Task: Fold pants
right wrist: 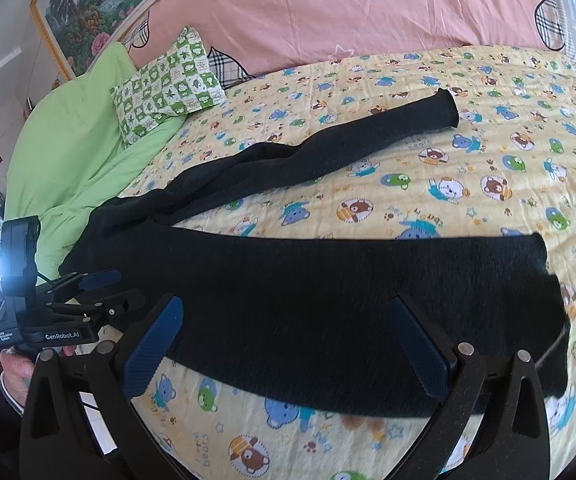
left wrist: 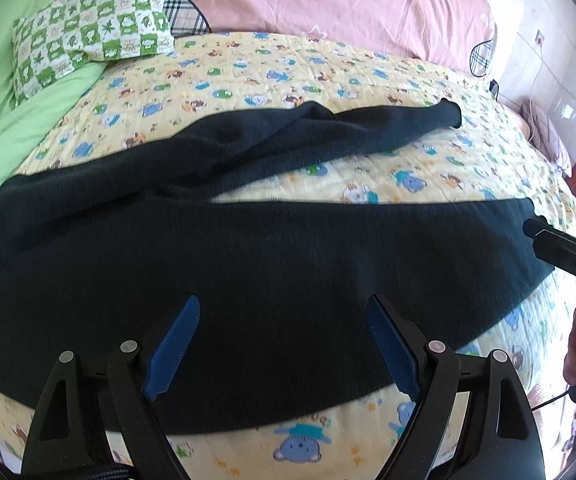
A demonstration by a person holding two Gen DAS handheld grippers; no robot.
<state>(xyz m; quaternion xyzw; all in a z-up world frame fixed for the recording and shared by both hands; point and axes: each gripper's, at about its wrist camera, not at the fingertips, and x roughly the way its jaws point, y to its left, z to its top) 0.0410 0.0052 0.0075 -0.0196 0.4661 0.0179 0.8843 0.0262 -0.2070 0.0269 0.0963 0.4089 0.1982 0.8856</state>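
Both tongs hang open and empty above the bed. Left gripper point(left wrist: 284, 344), black-framed with blue ribbed pads, has its jaws spread wide over the broad middle of the dark navy knitted pants point(left wrist: 248, 264). Right gripper point(right wrist: 288, 344), of the same build, is equally agape above the lower part of the nearer leg; its own camera shows nothing between its fingers.

Outward from the tongs, the pants lie across the yellow quilted bedcover printed with cartoon bears point(left wrist: 327, 64). One leg runs flat along the near edge of the bed — the other angles away toward the far side, rumpled and twisted, ending in a narrow cuff point(right wrist: 445, 110). The waist lies toward the left edge, beside a light green duvet point(right wrist: 68, 148).

The fabric looks soft, limp and light; it should drape and bunch rather than hold shape, so a pinch at the cuff and at the waistband would likely control it best.

Further back sit a green-and-white checked pillow point(left wrist: 88, 36) and a pink sheet with plaid hearts point(left wrist: 347, 4).

Readable writing: "GenRobot.AI" on the left gripper's body as seen from the right — and "little bears" printed on the cover.
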